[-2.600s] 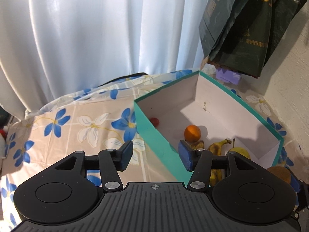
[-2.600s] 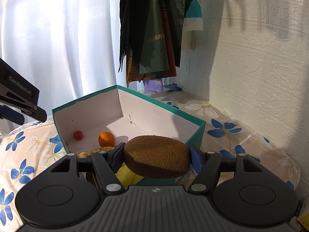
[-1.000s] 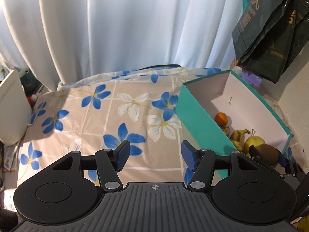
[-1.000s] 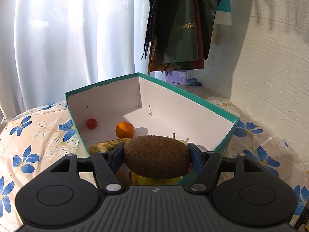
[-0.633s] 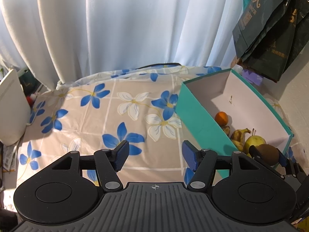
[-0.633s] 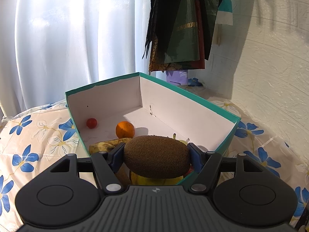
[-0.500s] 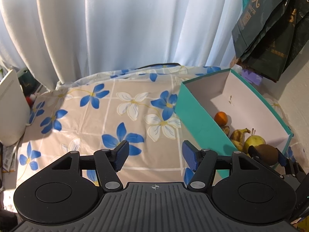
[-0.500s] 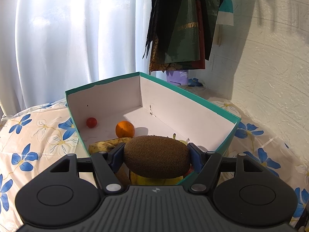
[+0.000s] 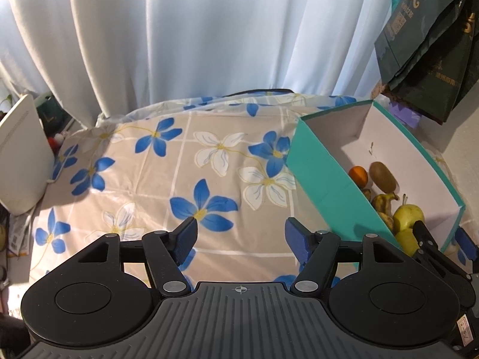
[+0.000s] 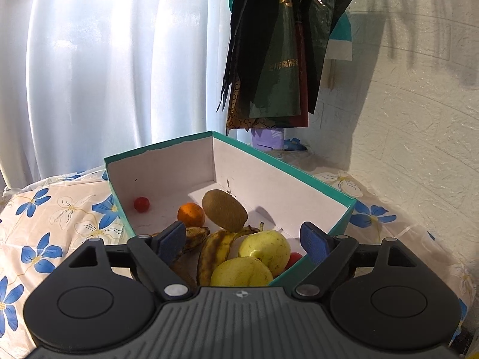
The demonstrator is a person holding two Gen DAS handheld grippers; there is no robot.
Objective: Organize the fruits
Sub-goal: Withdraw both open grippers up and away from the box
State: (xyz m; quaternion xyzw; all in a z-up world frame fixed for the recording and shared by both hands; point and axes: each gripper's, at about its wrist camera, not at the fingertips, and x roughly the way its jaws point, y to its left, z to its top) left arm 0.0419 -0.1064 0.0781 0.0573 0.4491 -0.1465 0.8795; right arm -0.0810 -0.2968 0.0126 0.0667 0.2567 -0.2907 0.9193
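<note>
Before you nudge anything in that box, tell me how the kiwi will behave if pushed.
The kiwi is egg-shaped and rests on the box floor, so it would probably roll or wobble unevenly. Its fuzzy skin looks grippy, likely not slippery. It lies right beside the orange and bananas, which would probably stop it rolling that way.

The teal box's [image 9: 323,185] near wall hides the bananas' [image 9: 383,206] lower parts; at five o'clock, the right gripper [image 9: 440,239] is cut off by the picture's edge.
</note>
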